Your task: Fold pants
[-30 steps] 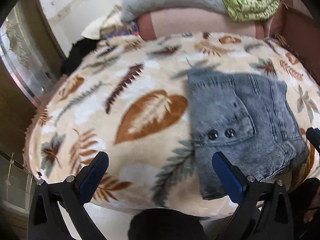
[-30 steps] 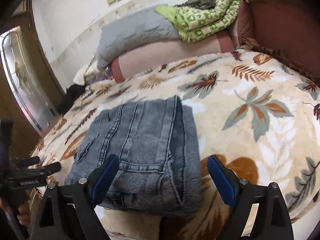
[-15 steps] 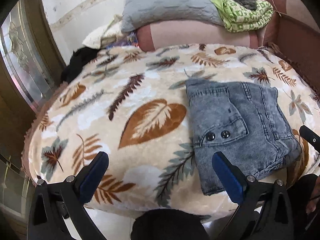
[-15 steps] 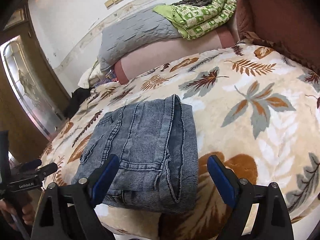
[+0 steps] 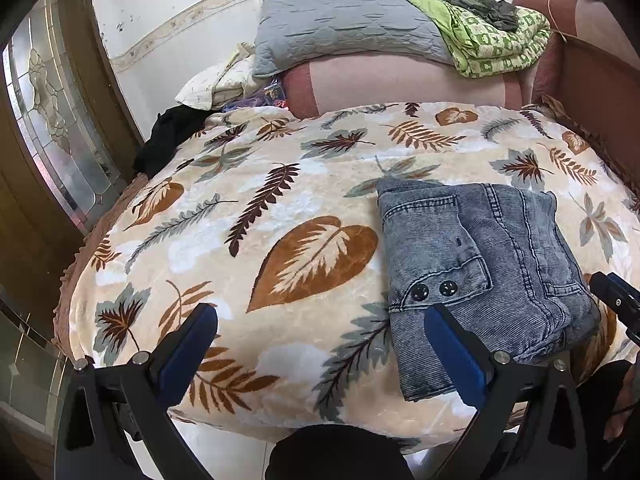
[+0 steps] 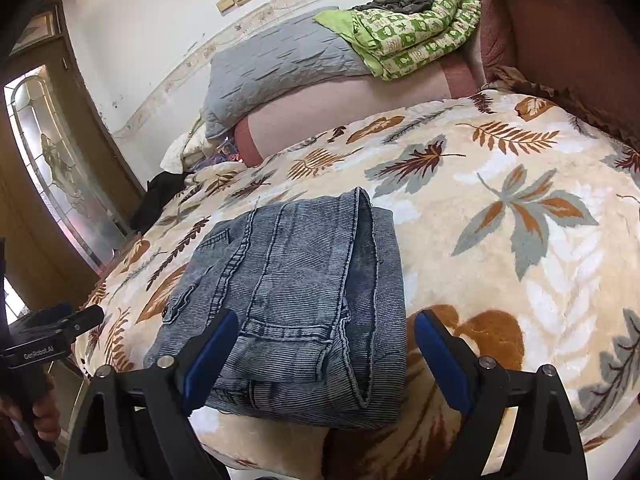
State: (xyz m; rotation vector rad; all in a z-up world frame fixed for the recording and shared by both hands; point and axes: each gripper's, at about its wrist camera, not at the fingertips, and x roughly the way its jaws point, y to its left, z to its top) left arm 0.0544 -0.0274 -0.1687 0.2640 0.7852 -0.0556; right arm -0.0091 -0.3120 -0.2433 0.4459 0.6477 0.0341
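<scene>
One bed here, spread with a cream blanket (image 5: 280, 216) printed in brown and grey leaves, and it fills both views. At the far end lie one grey pillow (image 5: 344, 28) and one green quilt (image 5: 500, 40) on top of a pink bolster (image 5: 400, 80). Now the pants (image 6: 304, 304): one pair, grey-blue washed denim, folded into a thick, neat rectangle with layered edges stacked on its right side. It lies flat on the blanket near the front edge of the bed. In the left view two dark buttons (image 5: 434, 290) sit side by side below a pocket seam. Two tools in play. The left gripper (image 5: 320, 344) has its blue pads spread wide, nothing between them, the pants just off to its right. The right gripper (image 6: 324, 356) is spread wide too, hovering at the near end of the pants, pads clear of the cloth.
</scene>
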